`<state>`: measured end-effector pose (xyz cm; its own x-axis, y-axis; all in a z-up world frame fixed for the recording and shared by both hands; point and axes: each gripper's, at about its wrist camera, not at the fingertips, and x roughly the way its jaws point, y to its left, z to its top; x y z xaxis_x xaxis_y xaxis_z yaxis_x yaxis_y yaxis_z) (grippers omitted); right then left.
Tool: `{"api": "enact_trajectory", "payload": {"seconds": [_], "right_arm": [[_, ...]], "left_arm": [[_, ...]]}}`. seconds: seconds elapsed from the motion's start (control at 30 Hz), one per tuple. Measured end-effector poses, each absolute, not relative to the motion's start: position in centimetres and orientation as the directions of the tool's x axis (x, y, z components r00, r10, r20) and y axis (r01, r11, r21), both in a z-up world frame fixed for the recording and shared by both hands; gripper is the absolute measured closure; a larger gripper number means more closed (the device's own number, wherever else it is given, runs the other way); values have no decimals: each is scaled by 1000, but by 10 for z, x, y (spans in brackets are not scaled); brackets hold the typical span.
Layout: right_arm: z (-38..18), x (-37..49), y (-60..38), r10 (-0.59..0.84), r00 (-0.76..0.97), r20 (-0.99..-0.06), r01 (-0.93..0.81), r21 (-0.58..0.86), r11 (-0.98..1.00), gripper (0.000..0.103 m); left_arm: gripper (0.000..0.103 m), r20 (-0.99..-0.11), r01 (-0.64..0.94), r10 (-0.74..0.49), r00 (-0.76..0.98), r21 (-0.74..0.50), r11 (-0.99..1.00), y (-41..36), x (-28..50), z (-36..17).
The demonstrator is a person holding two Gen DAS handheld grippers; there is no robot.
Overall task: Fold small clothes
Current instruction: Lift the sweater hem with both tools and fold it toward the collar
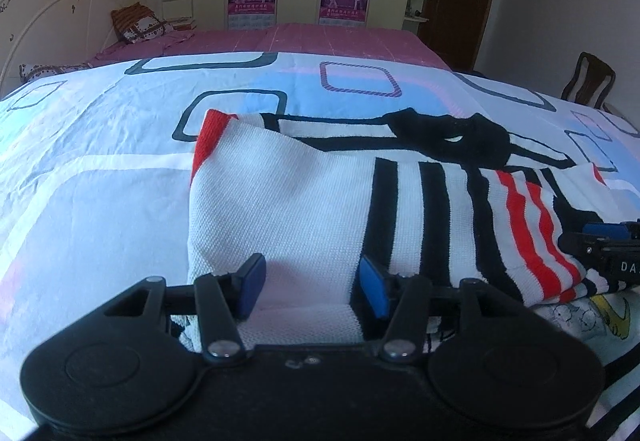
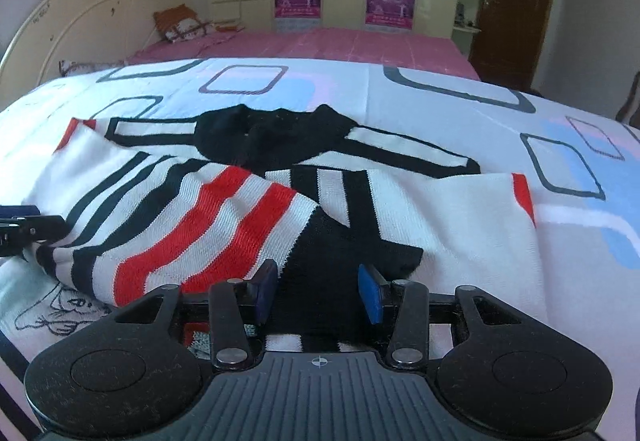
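A small knitted sweater [image 1: 304,209], white with black and red stripes and a black collar, lies on the patterned bed sheet [image 1: 100,169] across the middle of both views. Its sleeves already lie folded in over the body, so the step in hand appears to be the lengthwise fold: both grippers are at the near hem.

The left gripper [image 1: 310,287] sits at the bottom centre of its view. Its fingers stand apart with the white hem between them, and the blue pads do not appear to press on the cloth, so it looks released. The right gripper [image 2: 318,291] sits at the bottom centre of its own view. Its fingers straddle the black part of the hem, but whether they pinch it I cannot tell.

The sweater's long axis runs from the bottom of each frame towards the upper middle. The collar [image 2: 272,133] points away from the cameras and the hem lies nearest them. The folded striped sleeve [image 2: 192,225] crosses the body on a slant.

The next move probably calls for both fingers to close on the hem corners, lift together and carry the hem towards the collar, keeping the tucked sleeves in place.
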<state>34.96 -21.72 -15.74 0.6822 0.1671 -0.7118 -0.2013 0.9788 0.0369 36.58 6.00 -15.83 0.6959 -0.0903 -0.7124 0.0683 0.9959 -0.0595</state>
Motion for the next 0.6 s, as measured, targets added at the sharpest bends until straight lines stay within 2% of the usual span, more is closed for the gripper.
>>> {"api": "enact_trajectory", "payload": {"seconds": [0.17,0.3,0.6], "right_arm": [[-158,349,-218,179,678,-713,-232,24,973,60],[-148,352,-228,218,647,-731,-249,68,966,59],[-126,312,-251,306,679,-667,-292,138,947,59]], "left_arm": [[50,-722,57,-74,688,-48,997,57,367,-157],[51,-734,37,-54,677,-40,999,55,368,-153],[49,-703,10,-36,710,-42,999,33,328,-128]]}}
